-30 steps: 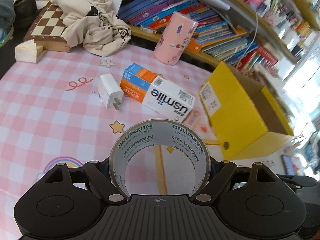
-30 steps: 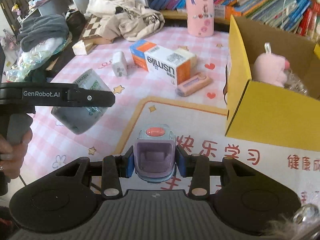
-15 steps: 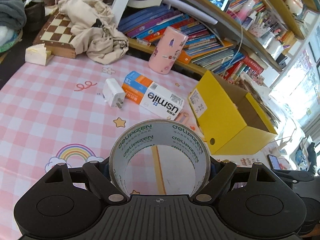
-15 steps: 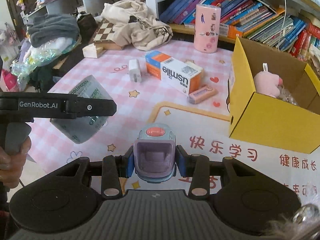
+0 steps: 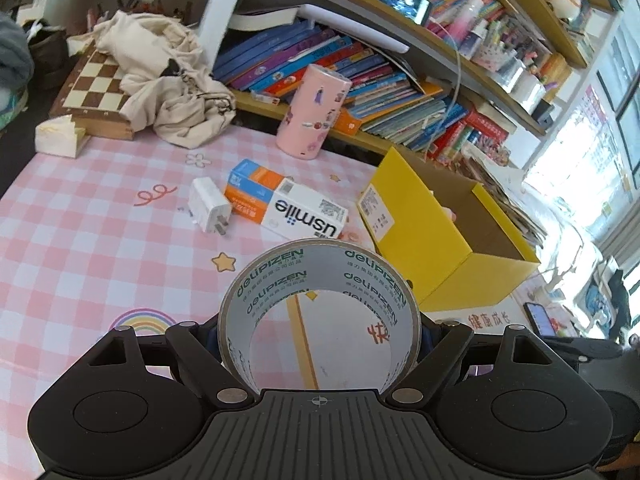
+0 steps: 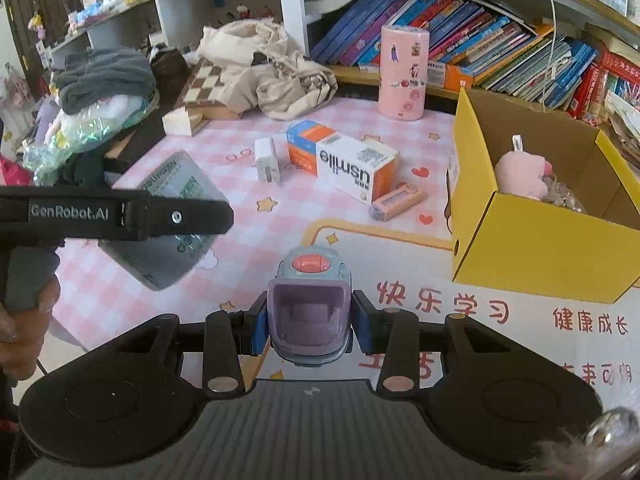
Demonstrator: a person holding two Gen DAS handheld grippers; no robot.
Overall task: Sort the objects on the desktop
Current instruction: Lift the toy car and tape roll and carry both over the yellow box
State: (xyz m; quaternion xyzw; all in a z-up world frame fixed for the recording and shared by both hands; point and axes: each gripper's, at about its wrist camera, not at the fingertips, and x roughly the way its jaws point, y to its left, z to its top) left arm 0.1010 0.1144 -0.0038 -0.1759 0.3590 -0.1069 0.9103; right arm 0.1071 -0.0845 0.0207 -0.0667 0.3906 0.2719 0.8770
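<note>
Left gripper [image 5: 319,330] clamps tape roll [image 5: 319,280], lower centre | right gripper [image 6: 308,322] grips purple toy [image 6: 308,312], lower centre | both off mat | yellow box [image 6: 540,216] right, holding pink plush [image 6: 520,176]

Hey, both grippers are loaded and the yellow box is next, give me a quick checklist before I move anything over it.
1. Left gripper clamped on the tape roll: ok, the jaws press both sides of the roll.
2. Right gripper clamped on the purple pencil sharpener: ok, held from both sides.
3. Yellow box open on top: ok.
4. Room in the box: ok, the pink plush toy and something shiny sit at its right end and the rest looks free.
5. Both held items clear of the pink checked table mat: ok.
6. Box floor: cannot tell, the near wall hides it.
</note>
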